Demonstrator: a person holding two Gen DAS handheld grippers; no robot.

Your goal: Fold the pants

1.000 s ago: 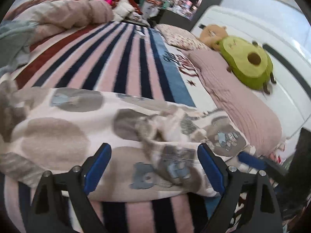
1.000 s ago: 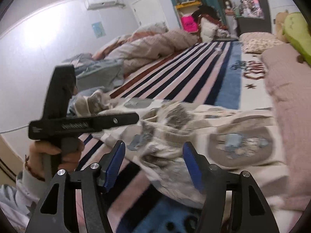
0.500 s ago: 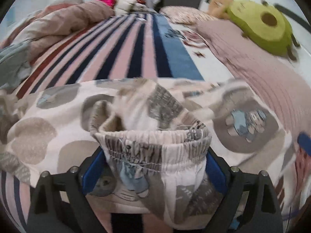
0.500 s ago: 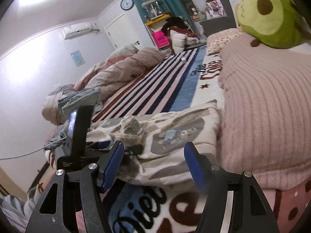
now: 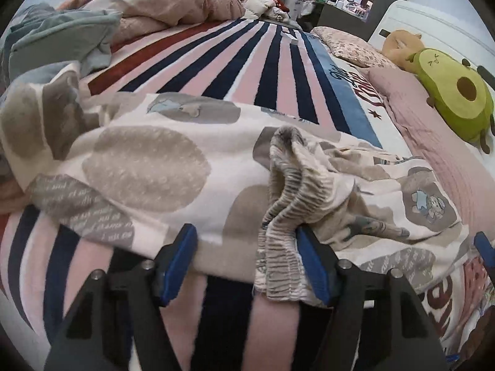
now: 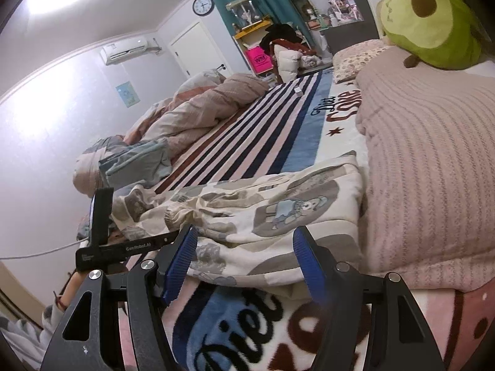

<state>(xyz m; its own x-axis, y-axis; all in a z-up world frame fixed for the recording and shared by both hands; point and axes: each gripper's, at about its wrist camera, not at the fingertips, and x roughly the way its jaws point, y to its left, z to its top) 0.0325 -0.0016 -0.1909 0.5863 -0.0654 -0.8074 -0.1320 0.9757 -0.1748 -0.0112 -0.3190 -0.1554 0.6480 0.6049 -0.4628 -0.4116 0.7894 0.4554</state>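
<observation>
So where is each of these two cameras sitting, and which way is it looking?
Left wrist: on the left gripper, facing along the bed at the pants, whose waistband lies between its open blue fingers.
Right wrist: on the right gripper, low at the bed's edge, facing the pants and the room; its open fingers and the left gripper show.
Shared: pants, striped blanket, avocado plush.

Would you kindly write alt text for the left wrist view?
Open left tongs straddle the near edge of cream patterned pants on a striped blanket, the bunched elastic waistband lying against the right finger. An avocado plush rests on a pink pillow at right.
</observation>
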